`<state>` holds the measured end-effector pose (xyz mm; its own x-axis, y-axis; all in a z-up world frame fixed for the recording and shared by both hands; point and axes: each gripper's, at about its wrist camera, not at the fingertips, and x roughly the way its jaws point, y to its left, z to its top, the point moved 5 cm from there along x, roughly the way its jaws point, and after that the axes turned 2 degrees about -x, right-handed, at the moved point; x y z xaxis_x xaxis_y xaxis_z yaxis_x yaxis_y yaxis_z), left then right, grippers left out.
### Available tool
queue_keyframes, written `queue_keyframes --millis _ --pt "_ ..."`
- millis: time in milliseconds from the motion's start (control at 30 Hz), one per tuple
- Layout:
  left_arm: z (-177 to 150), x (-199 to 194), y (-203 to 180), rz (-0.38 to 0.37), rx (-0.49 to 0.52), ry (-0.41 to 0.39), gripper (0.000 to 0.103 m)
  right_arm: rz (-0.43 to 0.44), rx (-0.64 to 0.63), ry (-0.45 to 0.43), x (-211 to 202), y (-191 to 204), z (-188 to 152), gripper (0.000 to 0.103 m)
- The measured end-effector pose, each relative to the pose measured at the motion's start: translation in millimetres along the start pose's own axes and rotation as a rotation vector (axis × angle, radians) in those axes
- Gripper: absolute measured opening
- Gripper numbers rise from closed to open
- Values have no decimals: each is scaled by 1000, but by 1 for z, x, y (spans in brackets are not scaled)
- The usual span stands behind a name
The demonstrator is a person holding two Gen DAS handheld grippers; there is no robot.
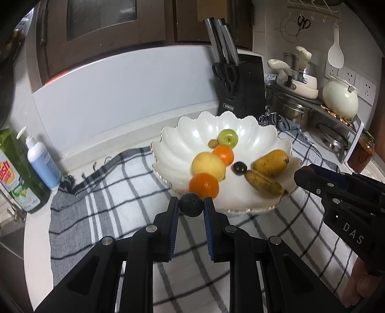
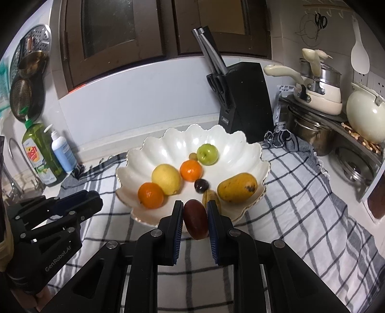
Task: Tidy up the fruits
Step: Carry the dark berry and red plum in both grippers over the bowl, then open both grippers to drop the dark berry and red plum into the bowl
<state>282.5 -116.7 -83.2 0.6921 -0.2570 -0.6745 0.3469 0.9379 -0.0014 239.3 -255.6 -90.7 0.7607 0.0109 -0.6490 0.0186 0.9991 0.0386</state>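
Home kitchen: knife block (image 2: 243,96), stacked pots (image 2: 320,89)

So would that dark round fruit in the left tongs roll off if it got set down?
Probably. The small dark round fruit looks nearly spherical and smooth, so it could roll on the flat checked cloth. Inside the white scalloped bowl, the sloping walls would likely settle it toward the middle.

In the upper left of my left wrist view I see dark wood cabinets (image 1: 103,21) with glass panes above a pale blue-white backsplash (image 1: 125,91). A checked cloth (image 1: 115,192) covers the white counter (image 1: 36,240) across the lower frame. At centre top stands a black knife block (image 1: 240,84); wall sockets (image 1: 349,77) sit at the right edge.
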Motion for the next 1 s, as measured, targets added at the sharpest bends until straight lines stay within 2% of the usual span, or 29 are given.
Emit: queue_keyframes --millis 433,1000 --pt "35 37 -8 -13 4 6 22 -6 29 14 27 -16 24 21" --pt "33 77 -1 -30 -16 58 22 12 42 86 66 -16 20 21"
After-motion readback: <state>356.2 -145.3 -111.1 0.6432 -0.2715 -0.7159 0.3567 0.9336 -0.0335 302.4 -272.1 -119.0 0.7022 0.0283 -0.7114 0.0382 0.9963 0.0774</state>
